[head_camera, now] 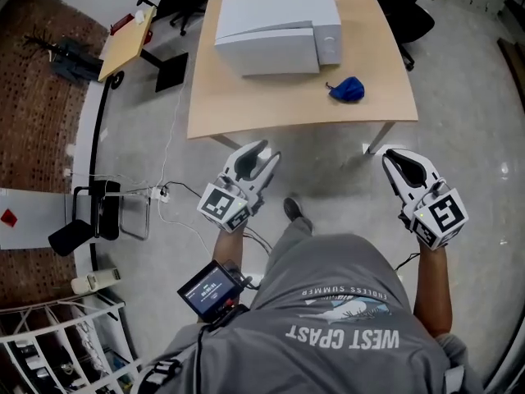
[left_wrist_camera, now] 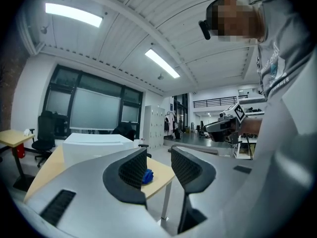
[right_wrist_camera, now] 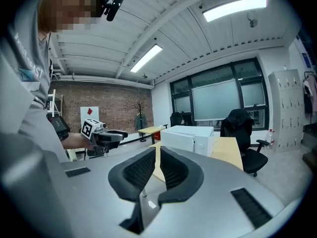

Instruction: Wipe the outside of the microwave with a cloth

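Observation:
A white microwave point(head_camera: 279, 27) stands at the back of a wooden table point(head_camera: 246, 109), and a crumpled blue cloth point(head_camera: 347, 89) lies to its right near the front edge. Both grippers hang over the floor, short of the table and apart from it. My left gripper point(head_camera: 257, 156) is open and empty; in the left gripper view the cloth point(left_wrist_camera: 147, 175) shows far off through the gap of that gripper point(left_wrist_camera: 158, 155), beside the microwave point(left_wrist_camera: 94, 148). My right gripper point(head_camera: 392, 156) is shut with nothing in it. In the right gripper view its jaws point(right_wrist_camera: 157, 157) meet, with the microwave point(right_wrist_camera: 188, 135) beyond.
Black office chairs point(head_camera: 406, 11) stand behind the table. A small side table point(head_camera: 127, 39) is at the upper left. A black chair point(head_camera: 94, 216) and floor cables point(head_camera: 168, 191) lie at the left, a wire rack point(head_camera: 57, 351) below them. A screen device point(head_camera: 211, 290) hangs at the person's waist.

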Tool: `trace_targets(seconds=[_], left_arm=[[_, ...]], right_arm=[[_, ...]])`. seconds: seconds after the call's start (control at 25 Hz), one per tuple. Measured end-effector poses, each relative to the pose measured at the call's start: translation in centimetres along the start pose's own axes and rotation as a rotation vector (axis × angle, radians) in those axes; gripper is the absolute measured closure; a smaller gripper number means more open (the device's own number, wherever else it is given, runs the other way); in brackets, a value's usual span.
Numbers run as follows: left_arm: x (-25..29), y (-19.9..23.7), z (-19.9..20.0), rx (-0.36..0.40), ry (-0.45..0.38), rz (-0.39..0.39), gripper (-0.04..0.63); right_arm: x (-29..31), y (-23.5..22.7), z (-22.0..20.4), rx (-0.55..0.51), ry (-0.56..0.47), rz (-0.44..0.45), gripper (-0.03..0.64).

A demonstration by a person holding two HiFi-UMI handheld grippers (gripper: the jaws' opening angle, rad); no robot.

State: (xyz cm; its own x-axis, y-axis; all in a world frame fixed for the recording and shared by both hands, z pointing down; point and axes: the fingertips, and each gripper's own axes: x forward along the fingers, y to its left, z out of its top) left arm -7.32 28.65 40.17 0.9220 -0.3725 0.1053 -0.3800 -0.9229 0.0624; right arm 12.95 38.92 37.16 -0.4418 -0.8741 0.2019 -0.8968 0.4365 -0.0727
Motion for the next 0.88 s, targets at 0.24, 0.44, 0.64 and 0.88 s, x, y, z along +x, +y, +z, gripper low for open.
trace_targets(seconds=[0.24, 0.44, 0.64, 0.88], left_arm=[[0.7, 9.1, 0.5, 0.003, -0.016, -0.058, 0.430], [1.3, 15.8, 0.1, -0.022, -0.015, -0.124, 0.430], [1.8, 19.6, -0.2, -0.042, -0.019, -0.151, 0.430], [3.1, 22.9, -1.4, -0.064, -0.005, -0.126, 0.431]], right_arm=[[9.4, -0.3, 0.9, -0.004, 0.040, -0.049, 0.592], [16.5, -1.2, 1.4, 0.003, 0.081, -0.111, 0.540], [20.5, -2.4, -0.2, 0.028, 0.143, -0.152, 0.518], [23.6, -8.3, -4.3, 0.039, 0.239, -0.207, 0.494]])
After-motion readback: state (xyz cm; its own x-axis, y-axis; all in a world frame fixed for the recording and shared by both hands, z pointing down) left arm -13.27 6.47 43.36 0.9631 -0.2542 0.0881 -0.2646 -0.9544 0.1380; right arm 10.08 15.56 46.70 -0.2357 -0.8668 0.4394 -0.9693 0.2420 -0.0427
